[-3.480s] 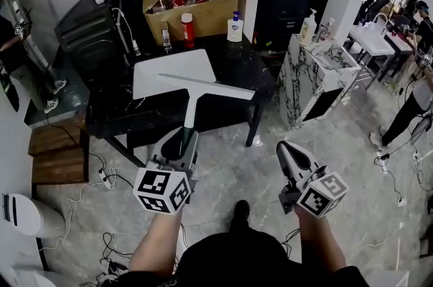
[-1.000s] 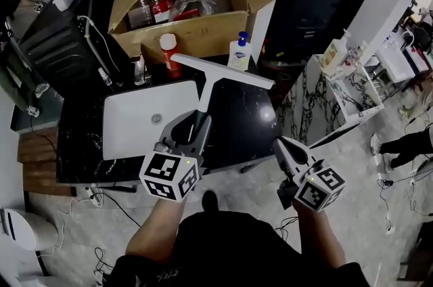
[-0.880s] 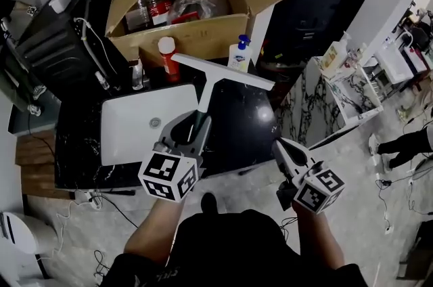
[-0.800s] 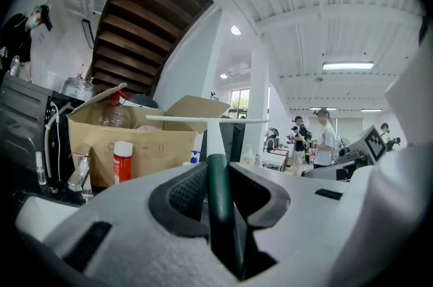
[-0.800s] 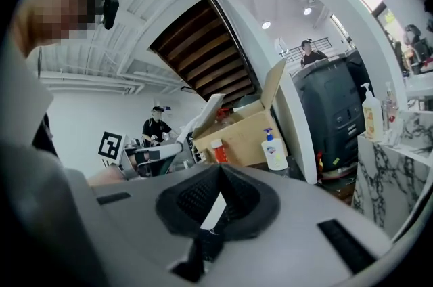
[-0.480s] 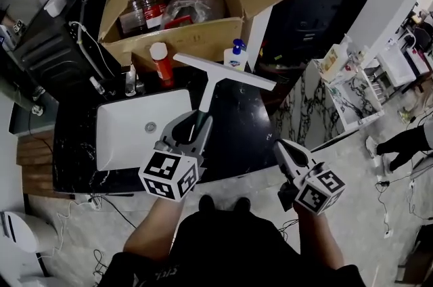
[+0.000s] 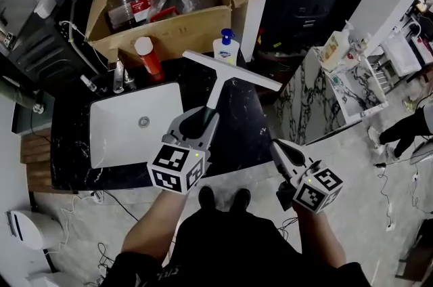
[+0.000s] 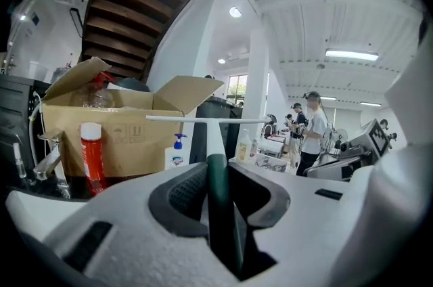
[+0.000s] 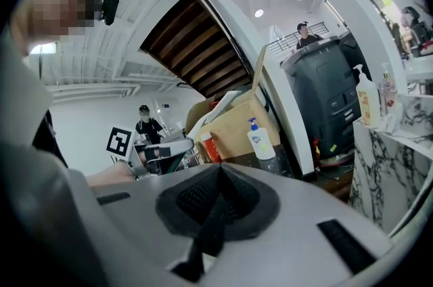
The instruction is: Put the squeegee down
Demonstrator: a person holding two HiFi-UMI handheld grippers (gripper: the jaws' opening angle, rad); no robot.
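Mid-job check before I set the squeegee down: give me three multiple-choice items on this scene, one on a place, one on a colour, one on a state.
1. In the head view, the white sink lies on which side of the squeegee? A right; B left; C behind it.
2. The pump of the soap bottle is: A blue; B red; C green.
3. The right gripper is: A open wide; B shut on the squeegee; C shut, empty.
Answers: B, the basin sits left of the blade; A, the pump head shows blue; C, its jaws meet with nothing between them.
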